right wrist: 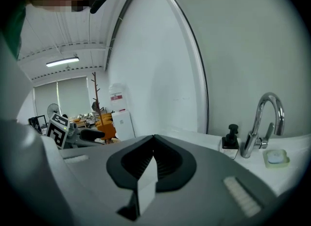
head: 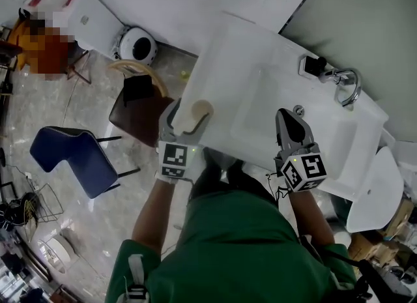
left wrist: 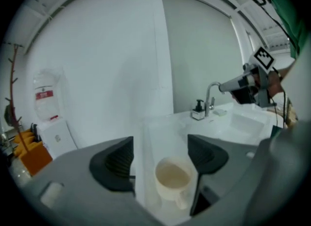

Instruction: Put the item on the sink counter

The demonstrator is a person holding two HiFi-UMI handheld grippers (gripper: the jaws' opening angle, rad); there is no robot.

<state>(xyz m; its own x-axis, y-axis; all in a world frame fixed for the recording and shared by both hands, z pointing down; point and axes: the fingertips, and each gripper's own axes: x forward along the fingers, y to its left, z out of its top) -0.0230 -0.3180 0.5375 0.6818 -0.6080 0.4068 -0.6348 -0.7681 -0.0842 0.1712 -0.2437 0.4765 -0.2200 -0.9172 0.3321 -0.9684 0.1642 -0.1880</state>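
Nearest me, my left gripper (left wrist: 159,148) stands open around the cream mug (left wrist: 172,179), upright on the sink counter (head: 218,60)'s left end; it looks stiff, smooth and chippable, best pinched across its wall, and my right gripper (right wrist: 153,142) is closed on nothing.

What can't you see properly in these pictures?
- Mug base: head view, covered by the left gripper.
- Soap bottle label: right gripper view, too small to read.
- Red-and-white wall sign: left gripper view, too blurred to read.
- Sink counter front edge: head view, partly hidden by the right gripper.
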